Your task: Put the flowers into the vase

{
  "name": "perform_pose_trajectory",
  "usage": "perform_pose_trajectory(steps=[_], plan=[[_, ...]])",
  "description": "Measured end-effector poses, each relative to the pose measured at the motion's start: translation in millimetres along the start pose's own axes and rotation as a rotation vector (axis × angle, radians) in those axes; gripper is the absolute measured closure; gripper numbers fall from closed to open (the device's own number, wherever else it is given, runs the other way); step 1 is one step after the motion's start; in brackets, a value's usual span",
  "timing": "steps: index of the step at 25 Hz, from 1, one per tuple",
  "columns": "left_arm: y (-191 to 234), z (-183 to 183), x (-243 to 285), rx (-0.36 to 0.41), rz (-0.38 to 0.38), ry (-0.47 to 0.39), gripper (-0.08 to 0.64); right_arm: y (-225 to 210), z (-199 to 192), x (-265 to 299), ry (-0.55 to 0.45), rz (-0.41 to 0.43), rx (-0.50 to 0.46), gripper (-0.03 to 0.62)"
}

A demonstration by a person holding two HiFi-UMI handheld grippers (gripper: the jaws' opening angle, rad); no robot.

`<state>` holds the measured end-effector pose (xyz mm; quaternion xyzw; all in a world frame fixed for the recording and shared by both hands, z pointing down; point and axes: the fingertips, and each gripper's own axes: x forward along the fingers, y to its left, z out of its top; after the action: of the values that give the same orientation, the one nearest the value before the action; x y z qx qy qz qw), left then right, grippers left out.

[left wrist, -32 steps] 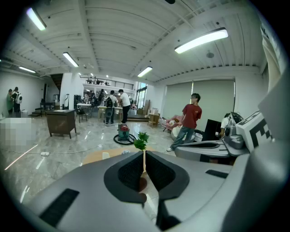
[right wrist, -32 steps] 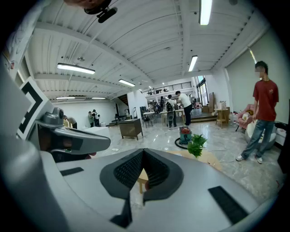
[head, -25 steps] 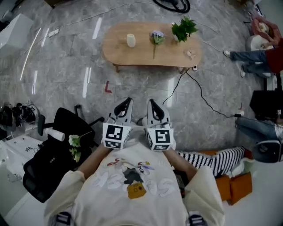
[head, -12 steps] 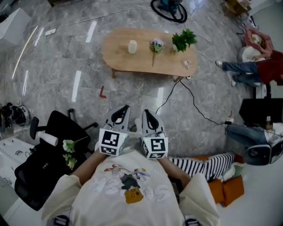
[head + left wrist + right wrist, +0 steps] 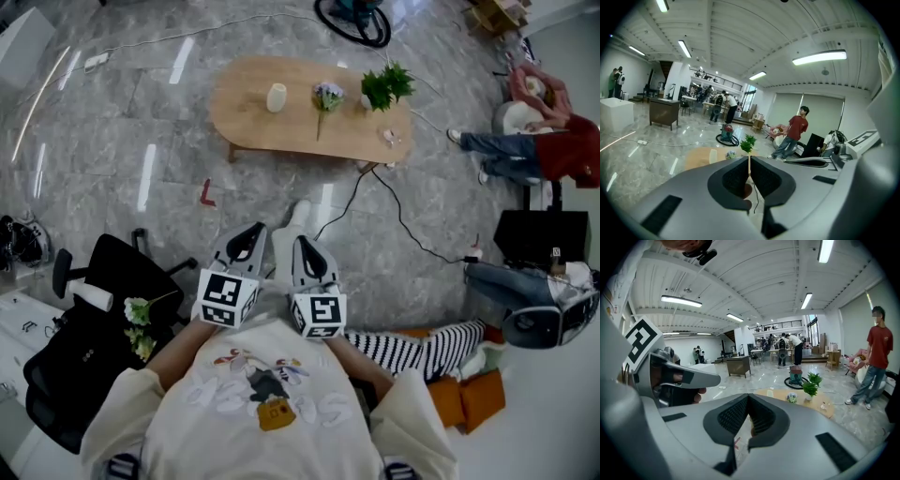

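Both grippers sit lower and further left in the head view than a second ago, and a shoe (image 5: 300,214) now shows between them. The left gripper (image 5: 251,232) and right gripper (image 5: 302,246) point ahead and slightly down, side by side, jaws together and empty. The flowers (image 5: 325,95) lie on the table (image 5: 248,127) beside the vase (image 5: 276,97), well ahead. Only the head view shows the black chair (image 5: 94,328).

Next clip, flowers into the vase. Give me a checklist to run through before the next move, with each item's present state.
1. Left gripper empty, jaws together: ok.
2. Right gripper empty, jaws together: ok.
3. Vase upright on the table: ok.
4. Flowers lying on the table, apart from the vase: ok.
5. Table within reach of the grippers: not ok, open floor lies between.
6. Cable off the walking line: cannot tell.
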<state>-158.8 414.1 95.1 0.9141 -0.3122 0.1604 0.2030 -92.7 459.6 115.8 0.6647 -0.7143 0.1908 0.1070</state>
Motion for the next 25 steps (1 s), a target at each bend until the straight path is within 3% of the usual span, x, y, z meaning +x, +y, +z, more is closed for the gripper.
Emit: perform_pose_trajectory(steps=[8, 18, 25], plan=[[18, 34, 67, 0.037, 0.054, 0.006, 0.538, -54, 27, 59, -0.019, 0.032, 0.006, 0.589], [11, 106, 197, 0.09, 0.13, 0.016, 0.538, -179, 95, 138, -0.058, 0.095, 0.055, 0.589], [6, 126, 263, 0.114, 0.178, 0.042, 0.539, -244, 117, 186, -0.052, 0.162, 0.118, 0.589]])
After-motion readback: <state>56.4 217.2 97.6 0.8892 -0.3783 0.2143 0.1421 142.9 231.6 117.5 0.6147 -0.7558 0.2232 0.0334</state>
